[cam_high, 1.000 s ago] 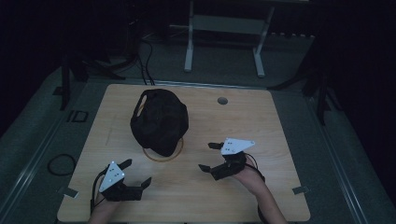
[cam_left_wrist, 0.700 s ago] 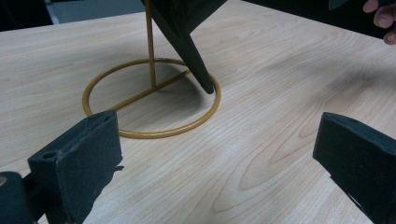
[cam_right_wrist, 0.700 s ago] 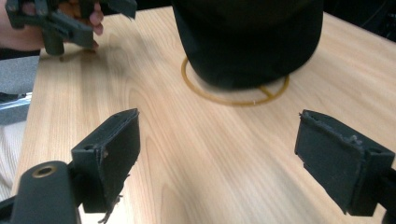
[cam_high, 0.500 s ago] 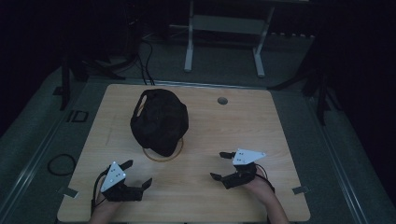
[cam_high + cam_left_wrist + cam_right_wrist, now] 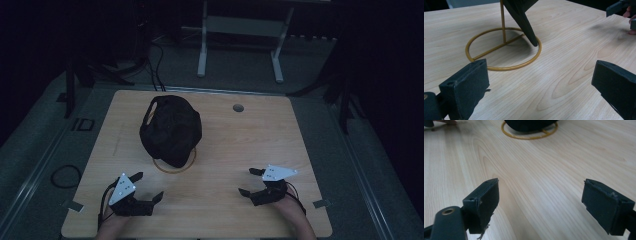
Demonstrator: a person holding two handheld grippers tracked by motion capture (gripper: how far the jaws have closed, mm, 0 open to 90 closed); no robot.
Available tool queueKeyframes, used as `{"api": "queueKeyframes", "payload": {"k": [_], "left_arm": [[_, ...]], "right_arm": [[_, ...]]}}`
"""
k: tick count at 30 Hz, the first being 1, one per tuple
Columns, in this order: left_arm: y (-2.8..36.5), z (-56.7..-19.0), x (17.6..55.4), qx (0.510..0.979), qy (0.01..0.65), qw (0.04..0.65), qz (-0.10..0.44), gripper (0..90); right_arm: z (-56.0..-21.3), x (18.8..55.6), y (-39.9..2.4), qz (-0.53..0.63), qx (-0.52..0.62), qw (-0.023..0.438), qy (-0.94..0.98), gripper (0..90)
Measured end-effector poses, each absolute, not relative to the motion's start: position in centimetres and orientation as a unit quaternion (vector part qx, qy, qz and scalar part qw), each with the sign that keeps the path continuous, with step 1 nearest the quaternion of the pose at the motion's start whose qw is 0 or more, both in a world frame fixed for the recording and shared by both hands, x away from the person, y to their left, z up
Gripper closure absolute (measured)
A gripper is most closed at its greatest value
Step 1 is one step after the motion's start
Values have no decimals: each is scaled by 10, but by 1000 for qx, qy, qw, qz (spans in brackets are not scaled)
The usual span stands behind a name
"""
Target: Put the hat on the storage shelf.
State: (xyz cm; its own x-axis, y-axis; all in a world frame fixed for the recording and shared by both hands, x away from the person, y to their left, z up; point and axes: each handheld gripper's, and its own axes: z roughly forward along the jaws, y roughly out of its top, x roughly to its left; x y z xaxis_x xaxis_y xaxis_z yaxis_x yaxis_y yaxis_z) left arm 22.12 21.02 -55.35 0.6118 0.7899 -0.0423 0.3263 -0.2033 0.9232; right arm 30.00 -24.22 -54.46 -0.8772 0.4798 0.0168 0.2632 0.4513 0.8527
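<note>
Your black cap (image 5: 171, 130) sits perched on a gold wire stand (image 5: 175, 167) a little left of the middle of the wooden table (image 5: 250, 135), and that perch explains its shape: the upright rod carries the crown, so the brim hangs down at a slant until its tip almost meets the ring base (image 5: 502, 48), as your left gripper view shows. You hold the left gripper (image 5: 150, 187) low at the near left edge, its jaws spread wide with nothing between them, aimed up at the ring and the drooping brim (image 5: 522, 18). Your right gripper (image 5: 250, 182) rests low at the near right edge, well apart from the stand, jaws likewise wide apart and empty, looking across bare wood toward the ring (image 5: 529, 132) at the far end of its view. With both claws clear of the cap and parked near you, I judge this a rest or ready posture: nothing touches the cap, and the stand alone bears it.
</note>
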Motion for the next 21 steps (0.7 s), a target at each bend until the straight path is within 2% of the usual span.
{"api": "queueKeyframes", "payload": {"k": [13,21], "left_arm": [[209,-555,221,744,376,504,225,15],[210,-555,220,744,378,504,224,15]], "right_arm": [[-548,291,-275,473,244,133,836,143],[-551,293,-276,463,244,141,840,143]]}}
